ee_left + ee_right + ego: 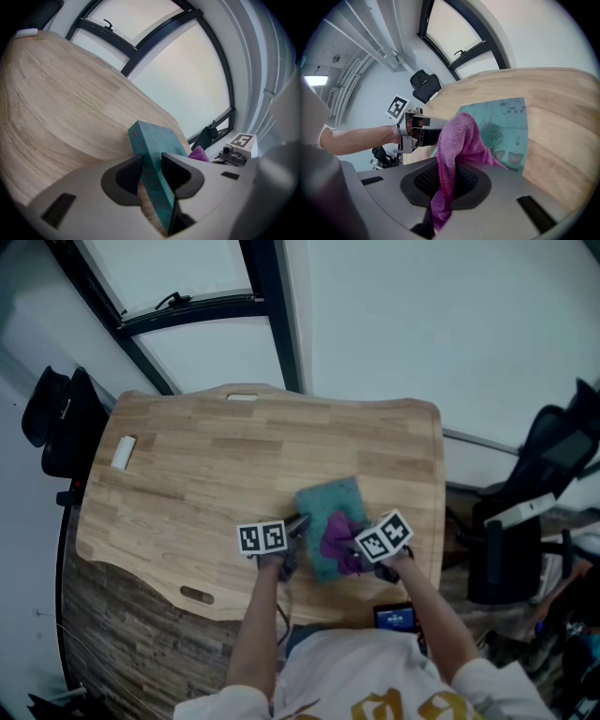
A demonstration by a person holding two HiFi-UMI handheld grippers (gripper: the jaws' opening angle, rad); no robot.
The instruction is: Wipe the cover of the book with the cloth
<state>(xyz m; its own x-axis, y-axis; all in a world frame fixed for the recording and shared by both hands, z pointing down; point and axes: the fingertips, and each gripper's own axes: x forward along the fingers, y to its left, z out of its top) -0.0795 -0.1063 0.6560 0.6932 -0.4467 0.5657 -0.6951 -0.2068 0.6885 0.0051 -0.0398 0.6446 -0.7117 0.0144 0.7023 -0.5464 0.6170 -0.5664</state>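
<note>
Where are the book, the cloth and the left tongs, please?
Book [330,496]: head view, bare teal cover.
Cloth [461,136]: right gripper view, upper part of its fold.
Left tongs [152,176]: left gripper view, midway between the tips.

Office: cable-slotted wooden desk lying under the right gripper, black swivel chair standing rightward, windows running ahead.

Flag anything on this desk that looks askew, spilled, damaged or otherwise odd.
Nothing damaged or spilled. The book lies slightly skewed on the desk, its side clamped in the left gripper; the cloth in the right gripper is bunched, not flat.
</note>
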